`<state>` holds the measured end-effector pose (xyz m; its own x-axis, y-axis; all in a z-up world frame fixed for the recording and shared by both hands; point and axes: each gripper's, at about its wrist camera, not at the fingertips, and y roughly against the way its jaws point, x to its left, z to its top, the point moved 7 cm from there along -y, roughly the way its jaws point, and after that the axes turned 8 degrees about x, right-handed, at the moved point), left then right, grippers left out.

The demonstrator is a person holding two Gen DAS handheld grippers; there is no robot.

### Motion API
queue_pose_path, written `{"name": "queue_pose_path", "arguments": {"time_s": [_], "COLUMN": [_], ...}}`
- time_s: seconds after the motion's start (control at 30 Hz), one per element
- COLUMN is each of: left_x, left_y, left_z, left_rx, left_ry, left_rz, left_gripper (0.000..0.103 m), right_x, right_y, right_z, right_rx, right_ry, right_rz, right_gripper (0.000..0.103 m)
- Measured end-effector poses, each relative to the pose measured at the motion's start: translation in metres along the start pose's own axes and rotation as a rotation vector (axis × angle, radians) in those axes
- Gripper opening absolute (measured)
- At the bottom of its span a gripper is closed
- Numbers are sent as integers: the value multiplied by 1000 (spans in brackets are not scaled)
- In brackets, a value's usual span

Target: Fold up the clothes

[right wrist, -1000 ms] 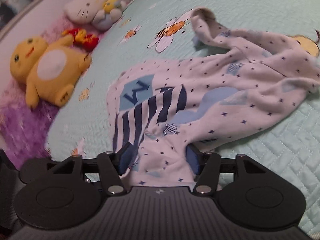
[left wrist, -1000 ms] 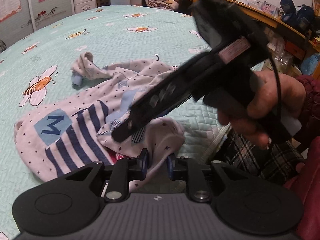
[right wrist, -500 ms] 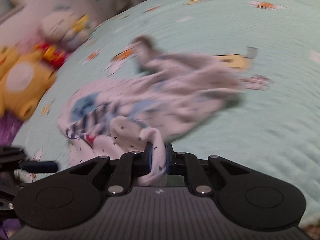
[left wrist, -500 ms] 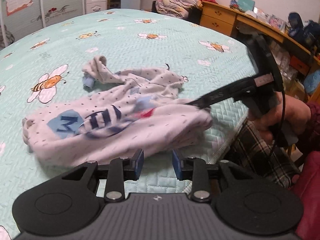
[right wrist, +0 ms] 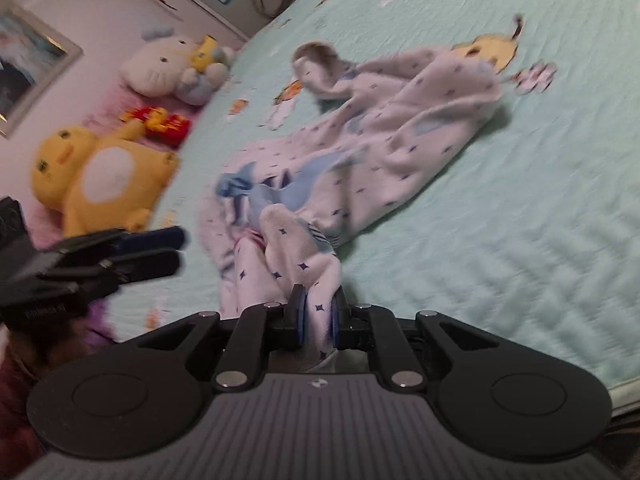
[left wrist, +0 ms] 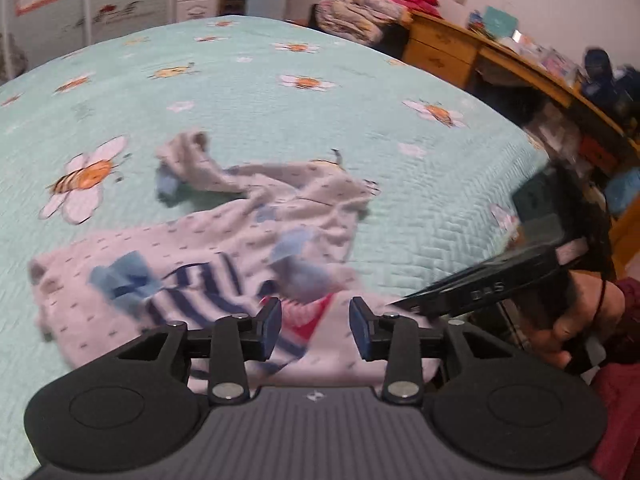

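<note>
A pale pink baby garment (left wrist: pixel 240 248) with small dark stars, navy stripes and a blue patch lies rumpled on the mint bee-print bedspread (left wrist: pixel 280 92). My left gripper (left wrist: pixel 316 326) hovers over its near edge. Its jaws are opening, and cloth shows below the gap with no pad pressing on it. My right gripper (right wrist: pixel 319 316) is shut on a raised fold of the garment (right wrist: pixel 400 152). In the left wrist view, the right gripper (left wrist: pixel 404 302) comes in from the right edge. In the right wrist view, the left gripper (right wrist: pixel 172 250) shows at the left.
A yellow plush toy (right wrist: pixel 100 176) and a white cat plush (right wrist: pixel 168 68) sit at the bed's far side. A wooden desk (left wrist: pixel 480 52) with clutter runs along the right wall. Stacked bedding (left wrist: pixel 360 4) lies beyond the bed. A hand (left wrist: pixel 580 312) holds the right gripper.
The right gripper went from open around the garment's edge to shut on it and dragged the cloth along the bed. The left gripper's jaws widened and it drew back upward.
</note>
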<state>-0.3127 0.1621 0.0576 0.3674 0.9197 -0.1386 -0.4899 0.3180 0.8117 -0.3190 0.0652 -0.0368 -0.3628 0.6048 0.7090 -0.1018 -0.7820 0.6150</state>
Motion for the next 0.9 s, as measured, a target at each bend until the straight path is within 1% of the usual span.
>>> {"name": "queue_pose_path", "arguments": {"time_s": [0.07,0.1,0.17,0.23,0.37,0.43,0.53,0.6,0.67,0.7,0.73,0.83,0.9], "left_x": [-10,-12,-15,-11,-2,0,0,0,1,1,3,10,14], "left_y": [-7,-11,-19,-24,-25,-26,-36,-46,-53,-56,-55,-47,-38], "left_z": [-1,-3,-7,-10,-8,-4,0,-2,-7,-9,-11,-16,-19], "left_rx": [19,34,64,85,78,72,91,119,136,145,141,122,98], "left_ry": [-20,-12,3,47,146,178,183,179,179,178,181,192,204], "left_rz": [-8,-11,-16,-34,-88,-100,-91,-62,-46,-38,-31,-9,8], "left_gripper": [45,48,49,50,50,50,51,50,43,28,18,14,13], "right_x": [3,5,8,12,18,23,33,39,44,45,45,36,29], "right_y": [-5,-8,-11,-11,-9,-9,-11,-13,-15,-15,-16,-9,2], "right_z": [-2,-3,-6,-9,-15,-18,-22,-23,-24,-25,-24,-19,-9], "right_rx": [4,7,13,13,11,9,2,-1,2,4,6,-1,-30], "right_ry": [28,38,49,74,136,173,233,270,307,320,321,310,307], "right_rz": [4,12,47,63,74,69,58,48,32,22,13,-2,-28], "right_gripper": [12,12,12,12,12,13,13,13,14,16,16,18,29]}}
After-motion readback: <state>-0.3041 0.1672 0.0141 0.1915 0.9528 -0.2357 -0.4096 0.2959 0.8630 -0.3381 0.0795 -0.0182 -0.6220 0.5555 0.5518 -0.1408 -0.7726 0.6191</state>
